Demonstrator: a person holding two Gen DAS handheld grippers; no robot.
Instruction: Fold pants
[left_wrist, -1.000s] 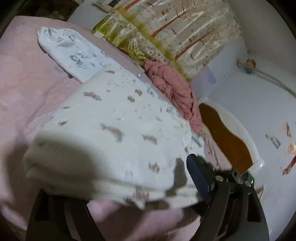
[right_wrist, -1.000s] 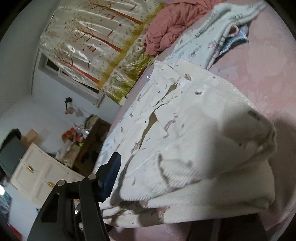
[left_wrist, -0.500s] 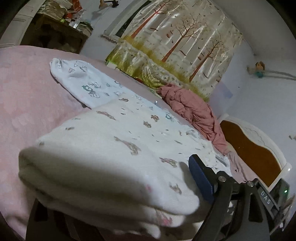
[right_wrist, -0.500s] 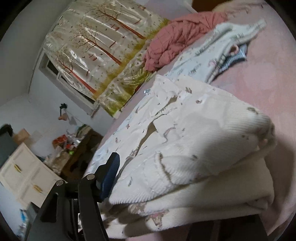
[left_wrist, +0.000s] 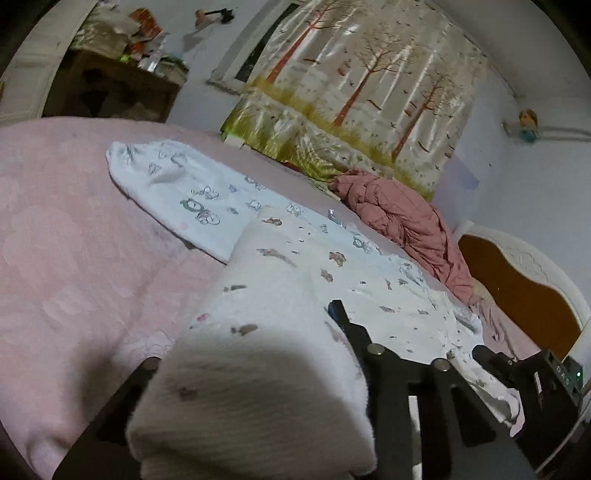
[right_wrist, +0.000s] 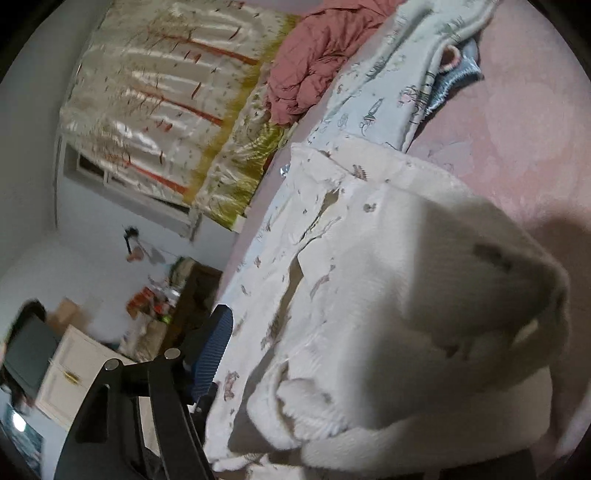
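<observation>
Left wrist view: left gripper (left_wrist: 255, 373) has just closed, pinching the already folded cream pants (left_wrist: 280, 295) on the pink bed (left_wrist: 74, 258); right gripper (right_wrist: 369, 369) straddles them, opening; placement remains.

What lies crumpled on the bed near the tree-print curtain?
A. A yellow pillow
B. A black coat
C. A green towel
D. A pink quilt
D: a pink quilt lies bunched up on the bed just below the curtain, beyond the folded white pants.
</observation>
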